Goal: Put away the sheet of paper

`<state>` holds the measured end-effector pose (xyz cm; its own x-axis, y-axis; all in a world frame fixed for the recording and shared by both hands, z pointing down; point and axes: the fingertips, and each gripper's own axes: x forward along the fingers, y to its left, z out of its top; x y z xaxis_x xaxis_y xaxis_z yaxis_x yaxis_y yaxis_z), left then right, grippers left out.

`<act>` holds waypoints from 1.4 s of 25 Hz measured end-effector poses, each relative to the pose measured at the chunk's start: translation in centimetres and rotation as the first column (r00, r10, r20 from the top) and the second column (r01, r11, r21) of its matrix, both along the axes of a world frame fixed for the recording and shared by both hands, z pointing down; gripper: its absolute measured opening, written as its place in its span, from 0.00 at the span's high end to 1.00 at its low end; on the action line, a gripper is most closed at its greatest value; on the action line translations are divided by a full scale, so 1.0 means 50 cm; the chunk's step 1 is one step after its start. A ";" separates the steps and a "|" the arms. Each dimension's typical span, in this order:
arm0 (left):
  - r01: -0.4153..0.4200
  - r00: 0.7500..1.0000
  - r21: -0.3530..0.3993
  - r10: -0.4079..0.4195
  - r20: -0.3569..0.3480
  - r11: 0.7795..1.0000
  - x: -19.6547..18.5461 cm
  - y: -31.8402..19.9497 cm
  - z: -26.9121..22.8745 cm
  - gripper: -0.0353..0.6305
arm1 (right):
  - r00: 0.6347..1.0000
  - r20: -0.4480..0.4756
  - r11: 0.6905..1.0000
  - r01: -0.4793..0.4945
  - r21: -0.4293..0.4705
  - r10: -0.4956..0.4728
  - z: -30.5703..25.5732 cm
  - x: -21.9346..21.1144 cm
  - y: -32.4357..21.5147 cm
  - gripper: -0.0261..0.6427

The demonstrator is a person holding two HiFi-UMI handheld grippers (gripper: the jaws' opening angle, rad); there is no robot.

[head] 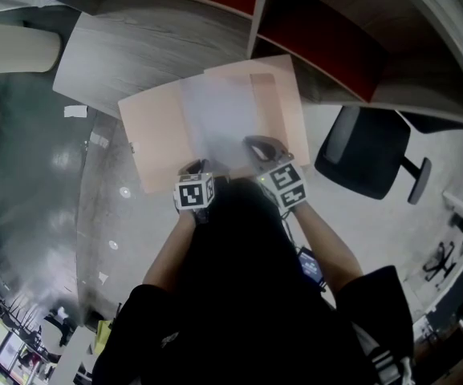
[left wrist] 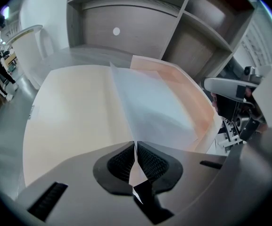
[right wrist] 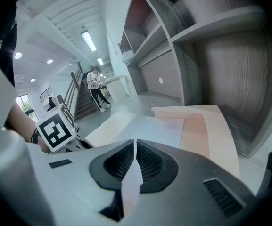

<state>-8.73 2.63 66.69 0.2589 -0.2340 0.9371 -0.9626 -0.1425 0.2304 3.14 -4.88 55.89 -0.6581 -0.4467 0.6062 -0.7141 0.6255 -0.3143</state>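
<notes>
So far the sheet [head: 215, 123] lies spread across the middle of the open folder [head: 147, 139], its near edge pinched in the closed jaws of the left gripper [head: 193, 168] and the right gripper [head: 261, 149], so releasing it and shutting the folder apparently remain.

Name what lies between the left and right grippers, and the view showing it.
The sheet of paper: its near edge runs from the left gripper to the right gripper, both pinching it. The head view shows it.
</notes>
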 end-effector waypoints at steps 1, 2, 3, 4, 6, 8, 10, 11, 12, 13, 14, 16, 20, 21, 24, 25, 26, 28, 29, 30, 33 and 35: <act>0.002 1.000 -0.001 -0.002 0.000 1.000 0.004 0.001 0.001 0.86 | 1.000 -0.001 1.000 0.001 -0.001 -0.001 0.000 0.004 0.001 0.91; 0.001 1.000 0.004 -0.001 0.000 1.000 0.009 -0.001 0.000 0.86 | 1.000 -0.002 1.000 0.002 -0.001 -0.002 0.001 0.007 0.002 0.91; -0.001 1.000 0.011 0.001 0.000 1.000 0.013 -0.005 -0.001 0.86 | 1.000 -0.003 1.000 0.004 -0.001 -0.004 0.001 0.011 0.003 0.91; -0.002 1.000 0.016 0.002 0.000 1.000 0.017 -0.008 -0.002 0.86 | 1.000 -0.003 1.000 0.006 -0.001 -0.006 0.002 0.014 0.003 0.91; 0.006 1.000 0.015 -0.006 0.005 1.000 0.021 -0.008 -0.002 0.86 | 1.000 -0.004 1.000 0.012 0.001 -0.012 0.001 0.019 0.005 0.91; 0.021 1.000 0.003 -0.021 0.011 1.000 0.024 -0.003 -0.002 0.86 | 1.000 -0.003 1.000 0.019 0.002 -0.019 -0.001 0.023 0.006 0.91; 0.027 1.000 0.001 -0.027 0.008 1.000 0.032 -0.003 -0.003 0.86 | 1.000 0.000 1.000 0.025 0.002 -0.025 -0.002 0.026 0.008 0.91; 0.027 1.000 0.005 -0.027 0.003 1.000 0.037 -0.005 -0.003 0.86 | 1.000 0.002 1.000 0.028 0.000 -0.028 -0.002 0.028 0.009 0.91; 0.029 1.000 0.007 -0.029 -0.002 1.000 0.042 -0.007 -0.003 0.86 | 0.999 0.003 0.999 0.032 -0.001 -0.032 -0.001 0.029 0.010 0.91; 0.034 0.999 0.008 -0.034 -0.004 0.999 0.045 -0.008 -0.003 0.86 | 0.999 0.003 0.999 0.036 -0.002 -0.036 0.000 0.030 0.011 0.91; 0.039 0.999 0.008 -0.038 -0.004 0.999 0.047 -0.010 -0.003 0.86 | 0.999 0.004 0.999 0.040 -0.002 -0.040 0.002 0.032 0.011 0.91; 0.046 0.999 0.011 -0.046 -0.002 0.999 0.051 -0.012 -0.002 0.86 | 0.999 0.004 0.999 0.047 -0.003 -0.047 0.003 0.035 0.012 0.91; 0.049 0.999 0.018 -0.049 -0.003 0.999 0.064 -0.015 -0.006 0.86 | 0.999 0.003 0.999 0.053 -0.001 -0.053 0.001 0.046 0.014 0.91; 0.048 0.999 0.018 -0.048 -0.004 0.999 0.067 -0.016 -0.006 0.86 | 0.999 0.002 0.999 0.054 0.001 -0.054 0.000 0.048 0.012 0.91; 0.046 0.999 0.015 -0.046 -0.008 0.999 0.076 -0.023 -0.005 0.86 | 0.999 0.001 0.998 0.054 0.006 -0.054 -0.002 0.055 0.006 0.91; 0.046 0.999 0.012 -0.046 -0.009 0.999 0.078 -0.024 -0.004 0.86 | 0.999 0.001 0.999 0.053 0.007 -0.053 -0.002 0.058 0.004 0.91; 0.048 0.999 0.007 -0.048 -0.011 0.999 0.080 -0.024 -0.003 0.86 | 0.999 0.001 0.999 0.052 0.007 -0.052 -0.003 0.061 0.003 0.91; 0.049 0.999 -0.003 -0.049 -0.012 0.999 0.084 -0.023 -0.002 0.86 | 0.999 0.001 0.999 0.051 0.008 -0.051 -0.004 0.065 0.001 0.91; 0.047 0.999 -0.007 -0.047 -0.011 0.999 0.085 -0.023 -0.001 0.86 | 0.999 0.002 0.999 0.051 0.008 -0.051 -0.005 0.067 0.000 0.91; 0.043 0.999 -0.009 -0.043 -0.011 0.999 0.086 -0.023 -0.001 0.86 | 0.999 0.003 0.999 0.050 0.007 -0.050 -0.005 0.068 -0.001 0.91; 0.033 0.999 -0.010 -0.033 -0.015 0.999 0.090 -0.025 -0.002 0.86 | 0.999 0.005 0.999 0.048 0.004 -0.048 -0.003 0.074 -0.006 0.91; 0.029 0.999 -0.010 -0.029 -0.019 1.000 0.093 -0.024 -0.003 0.86 | 0.999 0.006 0.999 0.046 0.003 -0.046 -0.002 0.076 -0.006 0.91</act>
<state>-4.07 1.42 66.52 0.2702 -0.2329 0.9342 -0.9617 -0.1123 0.2502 6.92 -5.19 55.81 -0.6817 -0.4172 0.6011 -0.6825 0.6585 -0.3170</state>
